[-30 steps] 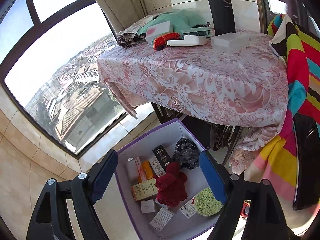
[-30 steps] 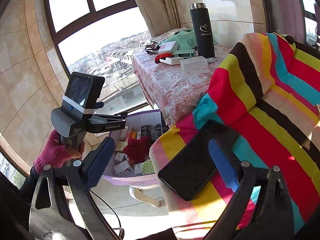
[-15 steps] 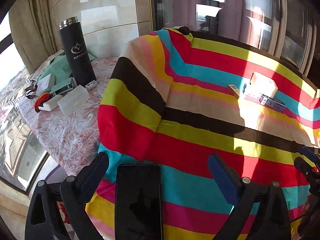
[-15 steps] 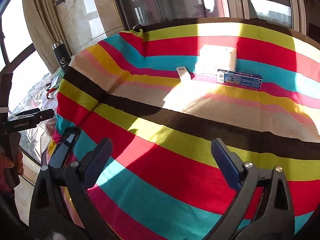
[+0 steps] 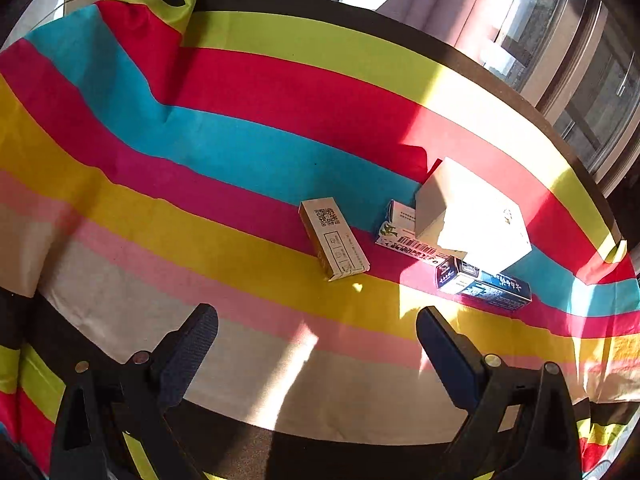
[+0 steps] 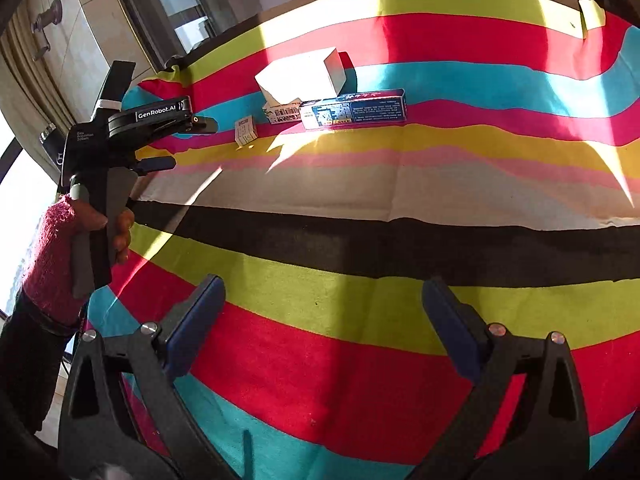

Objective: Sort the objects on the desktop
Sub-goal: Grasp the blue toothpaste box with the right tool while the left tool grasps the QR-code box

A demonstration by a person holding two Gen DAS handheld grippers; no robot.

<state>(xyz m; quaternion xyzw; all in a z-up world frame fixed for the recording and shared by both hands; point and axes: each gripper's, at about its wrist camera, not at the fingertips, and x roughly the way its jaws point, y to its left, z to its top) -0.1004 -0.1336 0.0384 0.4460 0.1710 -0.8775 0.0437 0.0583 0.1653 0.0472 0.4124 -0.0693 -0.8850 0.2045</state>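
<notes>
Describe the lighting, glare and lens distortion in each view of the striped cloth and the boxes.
Left wrist view: hard sunlight blows out the top of the white box, whose near side is shaded; sunlit patches cross the striped cloth; the fisheye bows the stripes. Right wrist view: bright streaks fall below the blue box, and the corners darken.

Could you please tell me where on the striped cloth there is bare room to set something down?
The striped cloth lies bare left of the tan box, and on the pale and pink stripes between that box and the left tongs. It is crowded at the right, where the white box, the barcode carton and the blue box cluster.
</notes>
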